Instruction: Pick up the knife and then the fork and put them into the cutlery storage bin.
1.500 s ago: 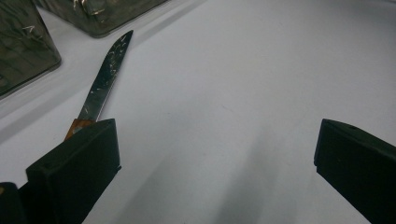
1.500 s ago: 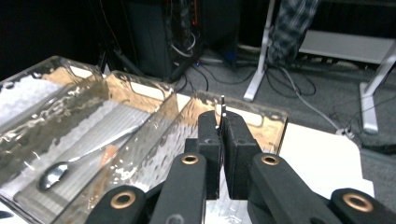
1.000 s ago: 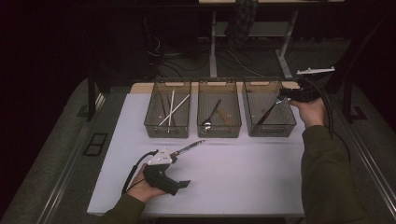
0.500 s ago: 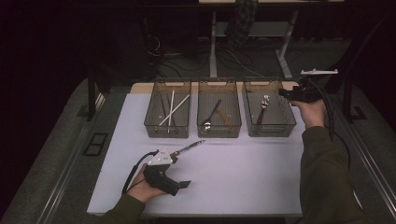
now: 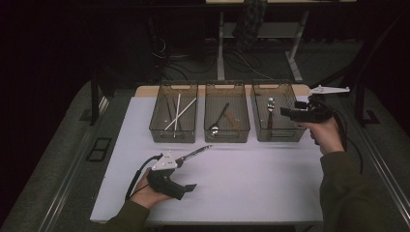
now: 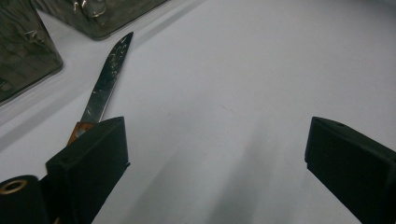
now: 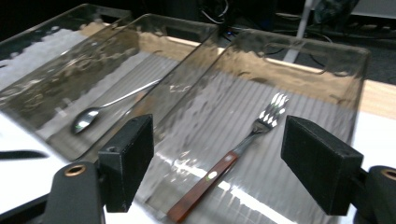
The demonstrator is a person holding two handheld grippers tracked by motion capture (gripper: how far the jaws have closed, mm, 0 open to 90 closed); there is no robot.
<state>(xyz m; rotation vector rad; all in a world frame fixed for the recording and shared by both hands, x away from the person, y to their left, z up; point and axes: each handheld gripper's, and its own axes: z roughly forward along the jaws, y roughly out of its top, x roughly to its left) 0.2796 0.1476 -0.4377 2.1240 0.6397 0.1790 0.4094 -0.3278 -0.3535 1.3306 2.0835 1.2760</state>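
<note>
A wood-handled fork point(image 7: 243, 144) lies flat in the right clear bin point(image 5: 275, 137), its tines toward the far wall; it also shows as the fork point(image 5: 270, 108) from above. My right gripper point(image 5: 286, 112) hangs just right of that bin. Its jaws have just been opening and the right gripper point(image 7: 219, 144) is open, nothing between the pads. A table knife point(image 5: 196, 153) lies on the white table point(image 5: 251, 188). My left gripper point(image 5: 186, 175) rests by it, jaws wide though they have just closed a little. The knife point(image 6: 105, 88) runs out from behind the left jaw, with no pad pressing on it and the left gripper point(image 6: 215, 154) open.
The middle bin point(image 5: 227, 139) holds a spoon point(image 5: 217, 121) and a wooden-handled piece. The left bin point(image 5: 171, 137) holds white chopsticks point(image 5: 179, 112). All three bins stand in a row at the table's far side. A cable trails from each gripper.
The right gripper has let the fork go into the right bin and drawn back to the right. The left hand and the knife have not moved.
</note>
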